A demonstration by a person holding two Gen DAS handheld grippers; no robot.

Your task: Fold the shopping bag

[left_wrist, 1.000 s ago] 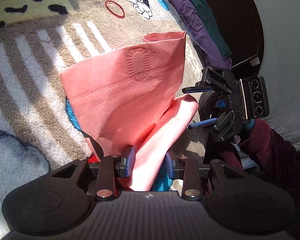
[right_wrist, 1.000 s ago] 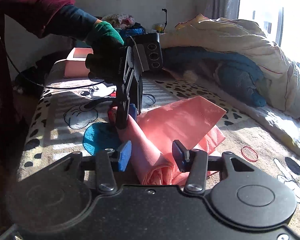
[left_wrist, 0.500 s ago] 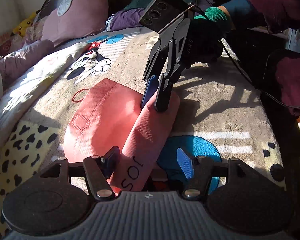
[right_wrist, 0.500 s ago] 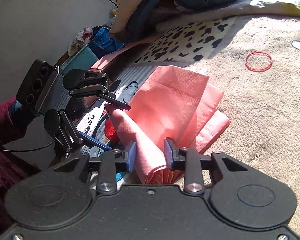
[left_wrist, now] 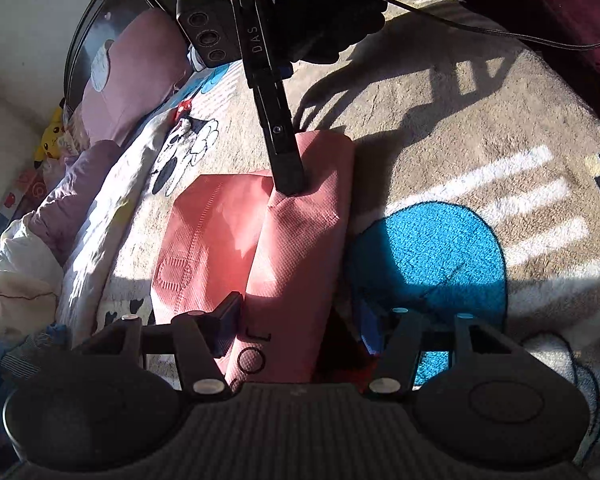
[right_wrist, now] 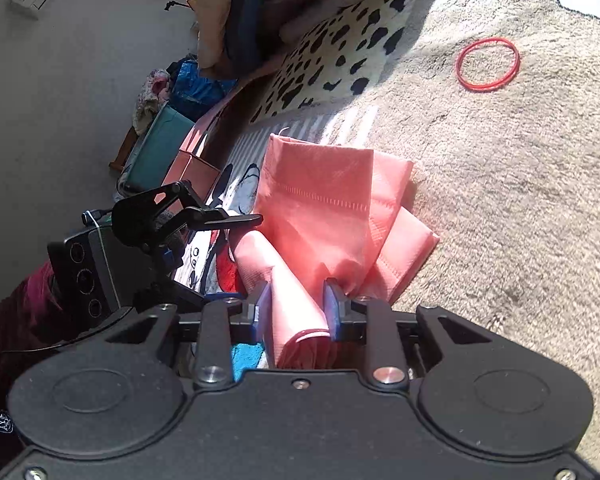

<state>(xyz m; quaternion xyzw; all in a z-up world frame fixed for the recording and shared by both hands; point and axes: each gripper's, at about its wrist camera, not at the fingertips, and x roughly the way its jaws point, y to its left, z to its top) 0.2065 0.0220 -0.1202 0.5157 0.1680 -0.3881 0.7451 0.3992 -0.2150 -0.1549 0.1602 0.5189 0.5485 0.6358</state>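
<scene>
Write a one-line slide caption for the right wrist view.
Right tool clamps the rolled end of the pink shopping bag on a patterned blanket, left tool open nearby.

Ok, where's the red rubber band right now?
In the right wrist view, the red rubber band lies flat on the beige blanket at upper right, apart from the pink shopping bag and beyond it, near the leopard-print patch.

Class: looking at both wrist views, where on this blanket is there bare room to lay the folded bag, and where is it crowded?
Free: the tan blanket between the bag and the red band, and the stretch right of the bag around the blue patch. Crowded: the bag's far side, with bedding and pillow, and at the bag, where both grippers work.
</scene>
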